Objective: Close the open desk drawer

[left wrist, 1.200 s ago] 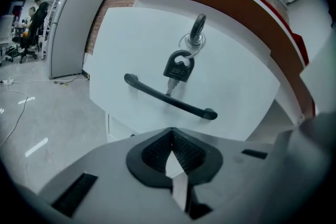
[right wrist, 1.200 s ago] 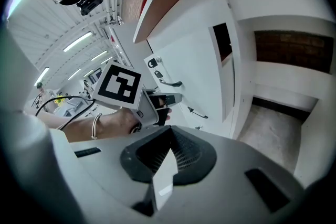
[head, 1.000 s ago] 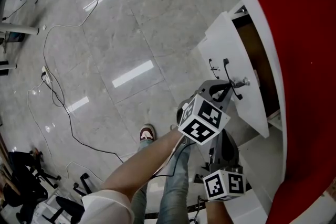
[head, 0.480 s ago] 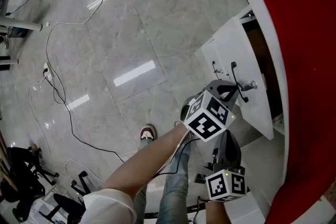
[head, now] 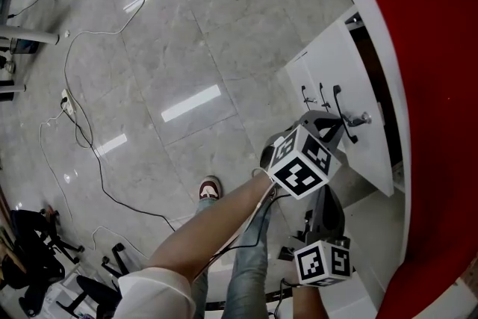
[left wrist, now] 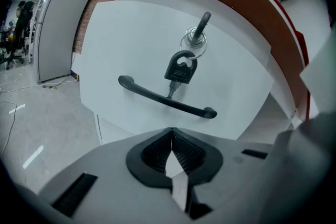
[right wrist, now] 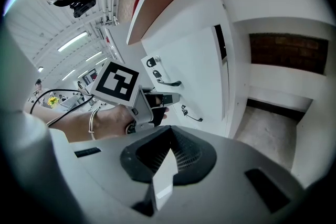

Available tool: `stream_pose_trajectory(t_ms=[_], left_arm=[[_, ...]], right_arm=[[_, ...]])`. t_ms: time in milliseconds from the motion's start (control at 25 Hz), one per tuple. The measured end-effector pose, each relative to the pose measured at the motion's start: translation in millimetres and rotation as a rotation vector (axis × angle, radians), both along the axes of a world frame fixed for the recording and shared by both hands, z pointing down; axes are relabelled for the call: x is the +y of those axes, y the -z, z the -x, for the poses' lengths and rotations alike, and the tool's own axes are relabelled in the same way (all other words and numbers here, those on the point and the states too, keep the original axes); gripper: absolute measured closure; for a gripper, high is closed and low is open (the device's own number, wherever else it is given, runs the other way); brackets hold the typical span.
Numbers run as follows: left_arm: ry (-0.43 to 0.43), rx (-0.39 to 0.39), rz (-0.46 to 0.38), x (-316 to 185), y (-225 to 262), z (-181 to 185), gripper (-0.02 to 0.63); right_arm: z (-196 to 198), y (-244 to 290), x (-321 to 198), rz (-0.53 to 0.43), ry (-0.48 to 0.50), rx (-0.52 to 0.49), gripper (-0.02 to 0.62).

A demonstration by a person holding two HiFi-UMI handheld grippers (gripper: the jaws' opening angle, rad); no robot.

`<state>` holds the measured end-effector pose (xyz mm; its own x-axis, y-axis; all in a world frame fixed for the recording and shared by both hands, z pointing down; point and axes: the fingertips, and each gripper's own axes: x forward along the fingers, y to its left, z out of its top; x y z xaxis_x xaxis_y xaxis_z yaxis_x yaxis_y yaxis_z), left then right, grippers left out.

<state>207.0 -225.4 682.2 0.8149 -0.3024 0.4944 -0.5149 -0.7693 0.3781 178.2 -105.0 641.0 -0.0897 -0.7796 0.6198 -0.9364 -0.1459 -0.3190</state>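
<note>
The drawer (head: 334, 75) is at the right of the head view, under the red tabletop (head: 429, 86). Its white front stands out a little from the desk, with a dark gap showing behind it, so it isn't fully shut. The left gripper (head: 329, 128) is held close up to this front, just beside the black handle (left wrist: 167, 99). I cannot tell whether it touches the panel. In the left gripper view its jaws are pressed together at the tips with nothing between them (left wrist: 170, 136), and they point at the front below the handle. Above the handle a key (left wrist: 201, 22) sits in the lock, and a black fob (left wrist: 181, 70) hangs from its ring down to the bar. The right gripper (right wrist: 169, 139) is nearer the person and lower, with its marker cube (head: 321, 262) at the bottom edge of the head view, well apart from the drawer. Its 2 jaws are also together and empty. Its own view looks past them at the hand (right wrist: 113, 123) that holds the left gripper, and at the white fronts beyond. To the right in that view is the open knee space of the desk. A grey marble floor (head: 187, 48) fills the left of the head view. A thin cable (head: 75, 123) trails across it and 1 shoe (head: 210, 189) stands on it below the left arm.
</note>
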Motion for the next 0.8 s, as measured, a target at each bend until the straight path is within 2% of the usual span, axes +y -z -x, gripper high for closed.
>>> stream_pose_trajectory(t_ms=[800], left_arm=[[-0.014, 0.011, 0.0, -8.3, -1.5, -14.5, 0.597]], right_arm=[[-7.9, 1.0, -7.9, 0.012, 0.014, 0.016, 0.597]])
